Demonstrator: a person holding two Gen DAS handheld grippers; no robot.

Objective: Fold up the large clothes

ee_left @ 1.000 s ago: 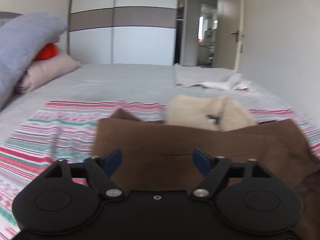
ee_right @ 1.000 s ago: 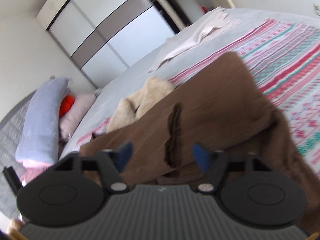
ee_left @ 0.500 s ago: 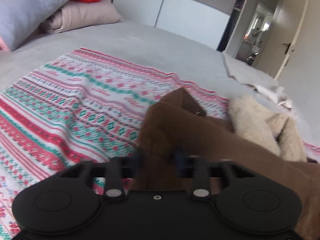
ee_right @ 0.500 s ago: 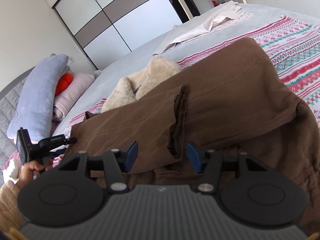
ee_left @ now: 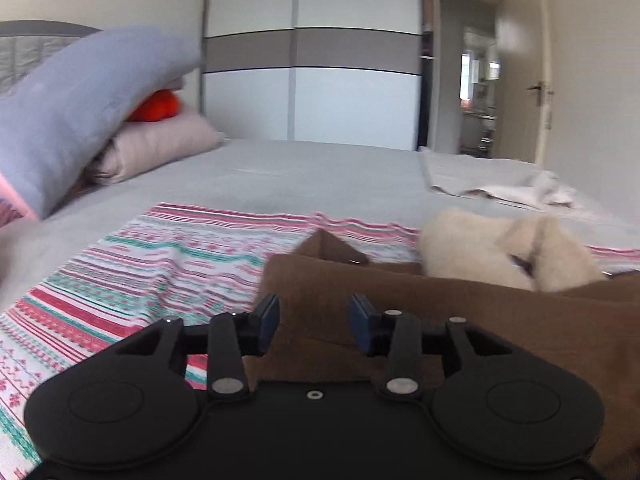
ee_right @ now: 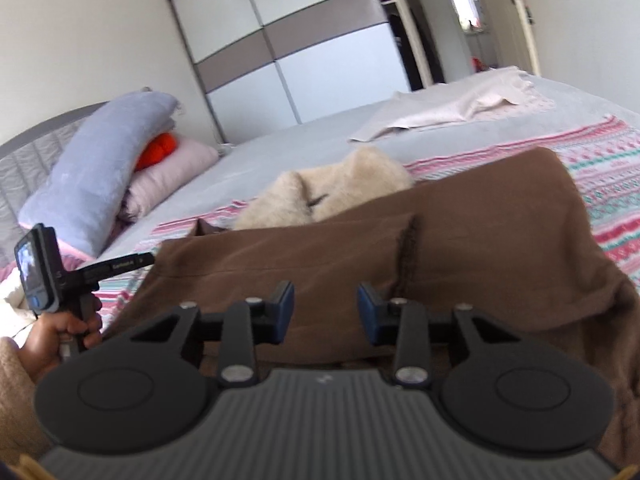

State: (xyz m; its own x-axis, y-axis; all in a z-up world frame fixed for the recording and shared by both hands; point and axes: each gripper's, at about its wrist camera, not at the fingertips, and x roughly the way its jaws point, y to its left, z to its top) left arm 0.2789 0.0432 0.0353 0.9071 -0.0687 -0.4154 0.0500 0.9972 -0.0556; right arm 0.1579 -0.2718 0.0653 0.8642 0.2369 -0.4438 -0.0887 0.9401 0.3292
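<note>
A large brown coat [ee_left: 460,312] with a cream fleece collar [ee_left: 492,248] lies on a striped blanket [ee_left: 160,264] on the bed. My left gripper [ee_left: 314,320] hovers at the coat's folded left edge. Its jaws are opening, and the pads press on nothing. My right gripper [ee_right: 325,308] hangs low over the coat [ee_right: 480,248], just left of a dark sleeve seam [ee_right: 406,256]. Its jaws are closing, with brown cloth showing behind the gap and no pad pressing on it. A person's hand [ee_right: 60,332] holds the left gripper's handle at the coat's left side.
A blue pillow [ee_left: 80,112], a pink pillow [ee_left: 160,148] and an orange item [ee_left: 156,106] are stacked at the headboard on the left. A pale cloth [ee_left: 500,184] lies at the bed's far right. Behind stand a wardrobe [ee_left: 312,80] and an open door [ee_left: 520,80].
The left jaws narrowed over the coat's left corner, then widened again, and that view swung back to level. The right view rolled level and shifted left along the coat, and its jaws narrowed.
</note>
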